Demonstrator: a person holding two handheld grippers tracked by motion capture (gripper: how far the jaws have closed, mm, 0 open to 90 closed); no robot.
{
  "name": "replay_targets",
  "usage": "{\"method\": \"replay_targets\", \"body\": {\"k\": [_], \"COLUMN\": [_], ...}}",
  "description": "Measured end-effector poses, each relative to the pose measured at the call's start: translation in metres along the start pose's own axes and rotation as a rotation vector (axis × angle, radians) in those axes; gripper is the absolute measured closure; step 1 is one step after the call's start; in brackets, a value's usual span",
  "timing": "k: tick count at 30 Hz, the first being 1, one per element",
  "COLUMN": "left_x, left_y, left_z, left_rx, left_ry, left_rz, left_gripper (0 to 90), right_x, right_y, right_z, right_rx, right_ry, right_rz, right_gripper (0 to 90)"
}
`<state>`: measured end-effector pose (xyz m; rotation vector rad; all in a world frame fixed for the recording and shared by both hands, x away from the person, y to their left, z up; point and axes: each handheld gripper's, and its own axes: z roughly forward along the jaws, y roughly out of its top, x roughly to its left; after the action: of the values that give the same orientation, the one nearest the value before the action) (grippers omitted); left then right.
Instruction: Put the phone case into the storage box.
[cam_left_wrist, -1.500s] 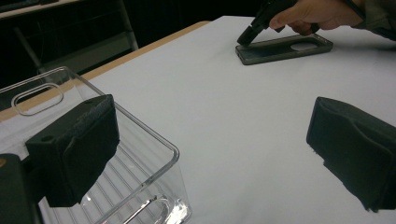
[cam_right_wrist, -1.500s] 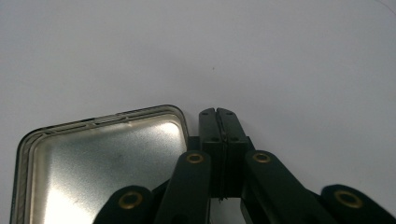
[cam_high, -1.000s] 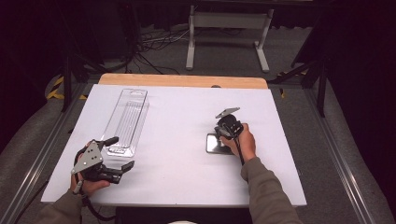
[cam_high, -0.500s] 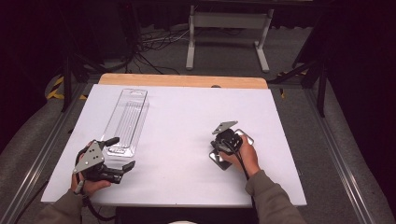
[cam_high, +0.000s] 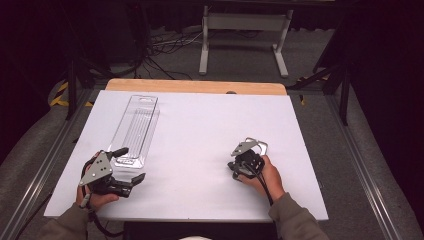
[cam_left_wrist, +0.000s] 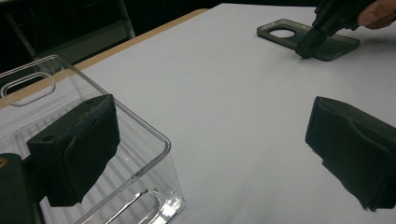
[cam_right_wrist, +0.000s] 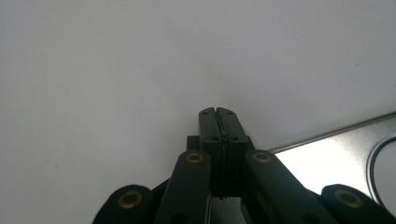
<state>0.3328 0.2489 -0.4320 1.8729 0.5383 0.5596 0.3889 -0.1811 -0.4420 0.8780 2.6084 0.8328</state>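
Observation:
A clear plastic tray (cam_high: 136, 124) lies lengthwise on the left of the white table (cam_high: 200, 125). My left gripper (cam_high: 131, 164) rests at its near end, open. One jaw lies over the tray's near end and the other stands on bare table to its right. In the left gripper view the tray's corner (cam_left_wrist: 156, 136) sits between the wide-apart jaws of the left gripper (cam_left_wrist: 215, 126). A dark phone case (cam_left_wrist: 338, 45) lies flat at the right. My right gripper (cam_high: 235, 169) is shut, tips (cam_left_wrist: 306, 48) down on the case's edge. In the right gripper view the right gripper (cam_right_wrist: 218, 112) shows closed jaws beside the case (cam_right_wrist: 327, 163).
A wooden strip (cam_high: 195, 86) runs along the table's far edge. Beyond it a white stand (cam_high: 240, 30) and cables sit on the floor. Metal rails (cam_high: 45, 165) flank the table.
My right hand has moved toward the near edge of the table with its jaws shut, and the phone case seems to have slid with it. The left gripper has stayed put.

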Motion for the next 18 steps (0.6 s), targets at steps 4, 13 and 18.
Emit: {"method": "replay_targets", "body": {"k": [4, 13, 18], "left_x": [0.0, -0.001, -0.001], "left_y": [0.0, 0.0, 0.0], "left_z": [0.0, 0.0, 0.0], "left_rx": [0.001, -0.003, -0.002], "left_ry": [-0.001, -0.004, -0.005], "left_rz": [0.001, -0.004, -0.002], "left_gripper": [3.6, 3.6, 3.6], "right_x": [0.004, 0.009, 0.01], "right_y": [-0.007, -0.029, -0.038], "right_z": [-0.006, -0.021, -0.026], "right_rx": [0.003, -0.015, -0.027], "right_ry": [0.006, 0.013, 0.01], "right_rz": [-0.005, 0.007, 0.019], "right_gripper": [90.0, 90.0, 90.0]}}
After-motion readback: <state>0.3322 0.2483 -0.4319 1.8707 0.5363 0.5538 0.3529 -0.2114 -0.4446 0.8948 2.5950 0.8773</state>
